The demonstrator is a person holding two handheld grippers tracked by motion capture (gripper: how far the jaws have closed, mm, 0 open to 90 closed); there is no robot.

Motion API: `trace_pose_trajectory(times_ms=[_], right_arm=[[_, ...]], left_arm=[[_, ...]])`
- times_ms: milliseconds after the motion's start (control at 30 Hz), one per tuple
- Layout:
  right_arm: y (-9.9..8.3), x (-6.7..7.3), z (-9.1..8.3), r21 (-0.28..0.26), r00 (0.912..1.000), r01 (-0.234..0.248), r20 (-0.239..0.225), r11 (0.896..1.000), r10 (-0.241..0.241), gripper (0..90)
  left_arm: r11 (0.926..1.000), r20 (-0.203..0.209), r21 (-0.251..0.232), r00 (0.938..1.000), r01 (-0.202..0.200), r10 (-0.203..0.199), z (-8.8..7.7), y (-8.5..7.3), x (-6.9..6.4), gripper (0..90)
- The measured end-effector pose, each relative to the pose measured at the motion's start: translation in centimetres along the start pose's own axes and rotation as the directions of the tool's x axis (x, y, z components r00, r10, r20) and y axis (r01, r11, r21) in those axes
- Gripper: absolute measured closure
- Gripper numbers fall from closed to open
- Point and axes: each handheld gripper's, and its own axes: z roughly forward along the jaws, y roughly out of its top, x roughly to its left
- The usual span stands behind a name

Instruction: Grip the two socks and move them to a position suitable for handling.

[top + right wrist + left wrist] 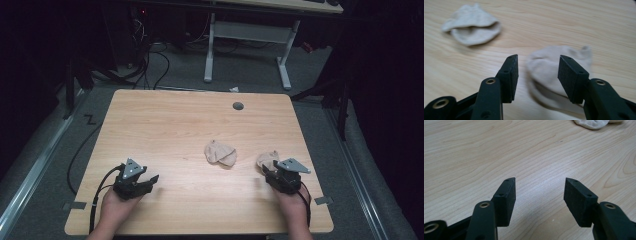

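Two beige socks lie on the wooden table (pixel 175 125). One folded sock (pixel 220 153) (pixel 471 26) rests near the middle; its edge (pixel 594 123) peeks in at the top of the left gripper view. The other sock (pixel 266 159) (pixel 549 67) lies at the right, just ahead of my right gripper (pixel 270 175) (pixel 537 72), whose open jaws frame it without touching it. My left gripper (pixel 150 180) (pixel 539 197) hovers open over bare wood at the front left, nothing between its fingers.
A grey cable grommet (pixel 238 106) sits near the table's far edge. Behind the table stand a white desk frame (pixel 245 35) and cables on the floor (pixel 150 65). Tape marks (pixel 74 205) sit at the table's front corners.
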Motion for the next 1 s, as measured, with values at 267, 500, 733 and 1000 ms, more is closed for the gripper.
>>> trace_pose_trajectory(times_ms=[267,500,733,1000], right_arm=[[0.3,-2.4,0.8,0.003,0.9969,-0.061,0.049,0.998,0.061,51.2],[0.8,-2.6,2.0,0.055,0.9952,-0.075,0.066,0.996,0.071,48.5],[0.0,-3.4,2.3,0.1,0.992,-0.114,0.067,0.988,0.107,57.9],[-0.4,-3.2,2.9,0.146,0.9927,-0.118,0.043,0.982,0.112,81.0]], left_arm=[[0.9999,0.002,0.013,1.0,-0.008,0.008,0.3,-0.1,-0.2,43.4],[0.9999,0.0,0.013,1.0,-0.005,0.005,0.2,-0.1,-0.4,43.3],[0.9999,0.002,0.013,1.0,-0.007,0.007,0.3,-0.2,-0.5,43.3],[0.9997,-0.001,0.016,0.9999,-0.016,0.016,0.4,-0.2,-0.6,42.7]])
